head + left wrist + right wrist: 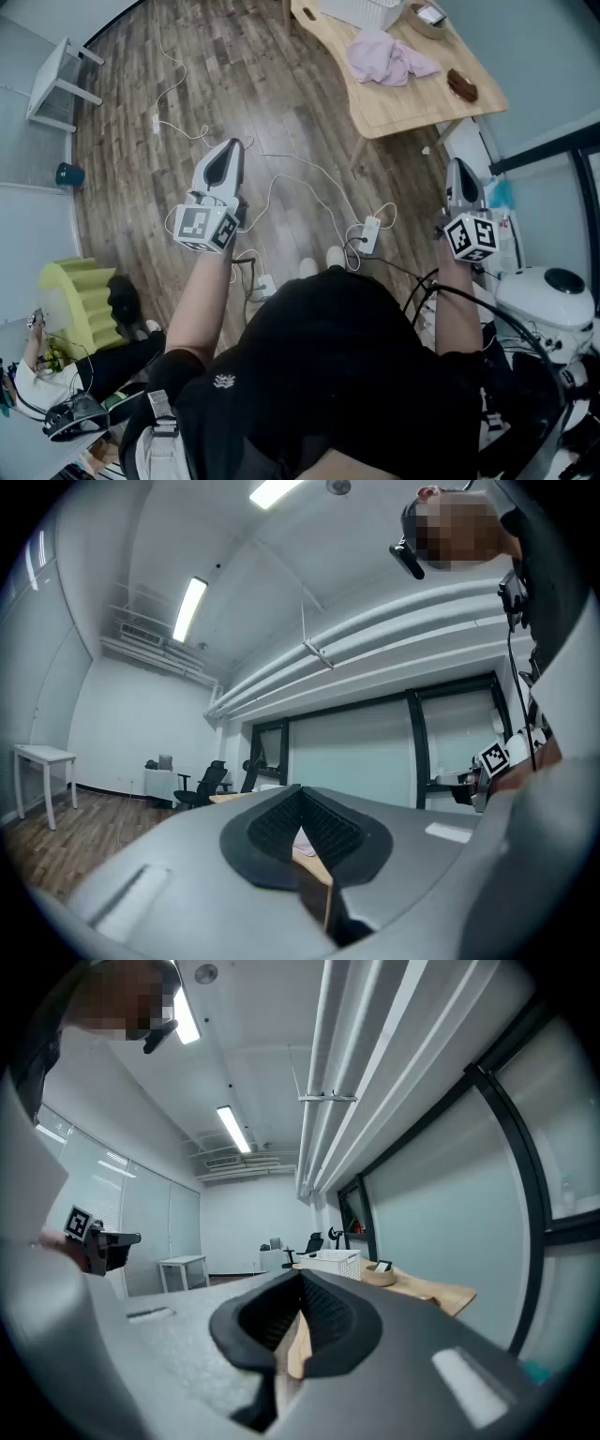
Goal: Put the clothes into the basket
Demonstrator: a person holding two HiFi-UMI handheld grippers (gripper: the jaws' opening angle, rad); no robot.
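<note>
The person stood on a wood floor (pixel 187 84) and held one claw in each hand, both out in front and level; the left claw (pixel 231 146) was closed, its two dark pads met at the tips and nothing was held between them; the right claw (pixel 457 164) was closed too, its pads pressed together at the tips with nothing in them; each claw had a cube with black and white squares on it near the hand.

The pink clothes (pixel 386 58) lay in a loose heap on a wooden table (pixel 403 103) ahead of the person, well apart from both claws; the white basket (pixel 364 11) sat at the far end of that same table, just beside the clothes, and the clothes were not in it; in the right gripper view the basket looked white with small holes in its side.

A round bowl (pixel 427 21) sat on the table next to the basket, with a small flat thing inside it; a small brown thing (pixel 461 84) lay near the table's right edge, on the other side of the clothes.

White wires (pixel 309 183) curled over the floor between the person and the table; a small white table (pixel 58 77) stood far off to the left by the wall.
</note>
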